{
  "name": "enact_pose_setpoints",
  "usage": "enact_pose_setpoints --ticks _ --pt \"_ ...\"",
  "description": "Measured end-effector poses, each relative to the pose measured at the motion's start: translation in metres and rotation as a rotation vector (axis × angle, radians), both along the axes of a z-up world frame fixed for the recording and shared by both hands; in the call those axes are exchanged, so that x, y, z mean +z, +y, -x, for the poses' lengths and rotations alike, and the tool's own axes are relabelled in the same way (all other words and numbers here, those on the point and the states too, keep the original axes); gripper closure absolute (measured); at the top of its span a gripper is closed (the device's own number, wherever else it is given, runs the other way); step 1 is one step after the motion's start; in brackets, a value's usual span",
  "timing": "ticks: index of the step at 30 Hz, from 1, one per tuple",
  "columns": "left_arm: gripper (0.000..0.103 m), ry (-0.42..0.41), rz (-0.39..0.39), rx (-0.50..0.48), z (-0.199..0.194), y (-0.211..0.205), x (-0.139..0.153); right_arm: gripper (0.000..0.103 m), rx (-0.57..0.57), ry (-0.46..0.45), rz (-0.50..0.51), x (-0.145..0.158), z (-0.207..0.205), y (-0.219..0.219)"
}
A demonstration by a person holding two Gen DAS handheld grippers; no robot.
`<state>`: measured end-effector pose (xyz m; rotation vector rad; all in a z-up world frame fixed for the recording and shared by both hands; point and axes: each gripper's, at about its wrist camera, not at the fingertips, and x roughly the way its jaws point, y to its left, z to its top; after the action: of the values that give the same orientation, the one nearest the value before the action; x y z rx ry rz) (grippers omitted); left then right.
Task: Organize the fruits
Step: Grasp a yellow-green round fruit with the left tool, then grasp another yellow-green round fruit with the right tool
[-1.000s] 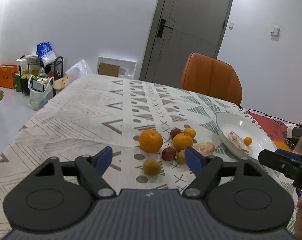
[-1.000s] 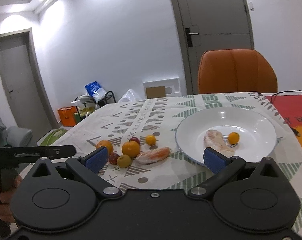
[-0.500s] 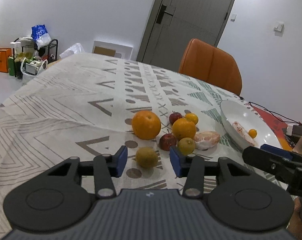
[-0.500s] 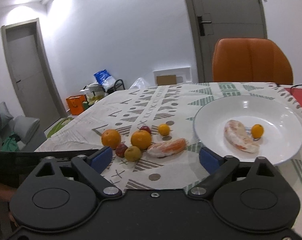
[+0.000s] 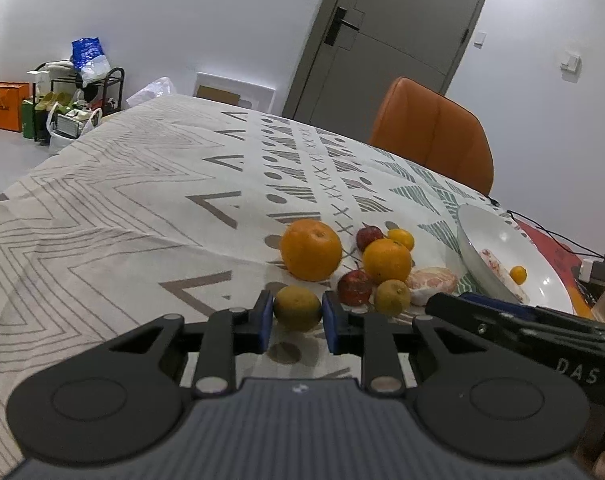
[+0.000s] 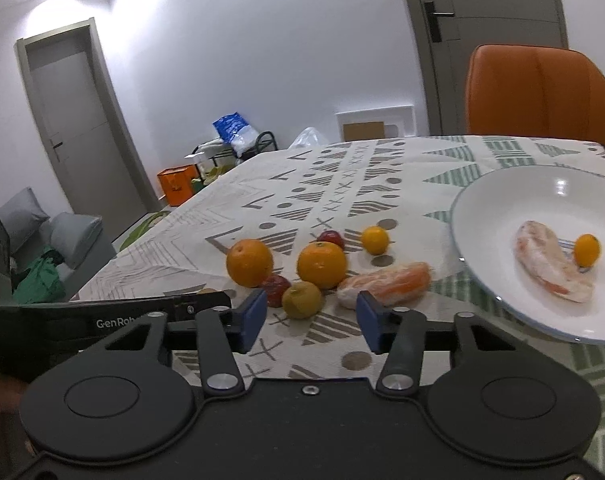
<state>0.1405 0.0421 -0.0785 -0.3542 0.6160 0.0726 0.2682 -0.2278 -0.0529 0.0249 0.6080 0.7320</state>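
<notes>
Left claw (image 5: 296, 322) newly around lime (image 5: 297, 307) (roundish)

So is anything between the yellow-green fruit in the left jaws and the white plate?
Yes. The other loose fruit and the right gripper lie between the yellow-green fruit and the white plate; lifting over them should clear it.

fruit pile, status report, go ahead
Left gripper shut on the yellow-green citrus, still on the cloth. Right gripper has just been closing, nothing between its jaws, short of the peeled segment. Plate holds two pieces. Path clear.
</notes>
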Motion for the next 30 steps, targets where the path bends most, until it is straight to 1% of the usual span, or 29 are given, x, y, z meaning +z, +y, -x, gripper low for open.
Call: enact_pose_setpoints --ticks 5,7,10,11,12,13,18,19,20,24,28,29,30 --pt "0.078 -0.009 0.005 0.014 0.002 0.005 0.004 0.058 0.017 -0.005 0.017 0.000 -0.003 0.011" --pt "0.078 -0.013 0.008 0.020 0.003 0.008 0.006 0.061 0.017 -0.010 0.030 0.000 -0.005 0.015" --pt "0.078 -0.023 0.012 0.025 0.005 0.011 0.009 0.061 0.019 -0.003 0.052 -0.004 -0.009 0.023" --pt "0.078 -0.026 0.013 0.026 0.005 0.011 0.010 0.064 0.019 -0.001 0.062 -0.007 -0.010 0.026" --pt "0.078 -0.029 0.014 0.025 0.006 0.012 0.011 0.074 0.020 0.000 0.073 -0.009 -0.011 0.029" --pt "0.078 -0.032 0.015 0.024 0.006 0.012 0.012 0.081 0.022 -0.001 0.084 -0.011 -0.011 0.031" --pt "0.078 -0.046 0.004 0.012 0.008 0.009 0.018 0.084 0.022 -0.012 0.052 -0.008 -0.004 0.025" --pt "0.078 -0.047 0.002 0.010 0.008 0.008 0.019 0.095 0.020 -0.019 0.046 -0.005 -0.001 0.022" --pt "0.078 -0.049 -0.002 0.007 0.008 0.006 0.020 0.103 0.019 -0.024 0.039 -0.003 0.000 0.020" --pt "0.078 -0.061 -0.021 -0.009 0.006 -0.003 0.026 0.103 0.005 -0.037 0.007 0.008 0.003 0.005" --pt "0.078 -0.070 -0.033 -0.011 0.003 -0.011 0.030 0.103 -0.003 -0.033 0.002 0.009 0.003 -0.002" --pt "0.078 -0.073 -0.041 -0.013 0.003 -0.013 0.032 0.101 0.001 -0.027 -0.002 0.009 0.002 -0.004" --pt "0.078 -0.073 -0.045 -0.013 0.003 -0.014 0.032 0.097 0.002 -0.022 -0.011 0.009 0.003 -0.007"
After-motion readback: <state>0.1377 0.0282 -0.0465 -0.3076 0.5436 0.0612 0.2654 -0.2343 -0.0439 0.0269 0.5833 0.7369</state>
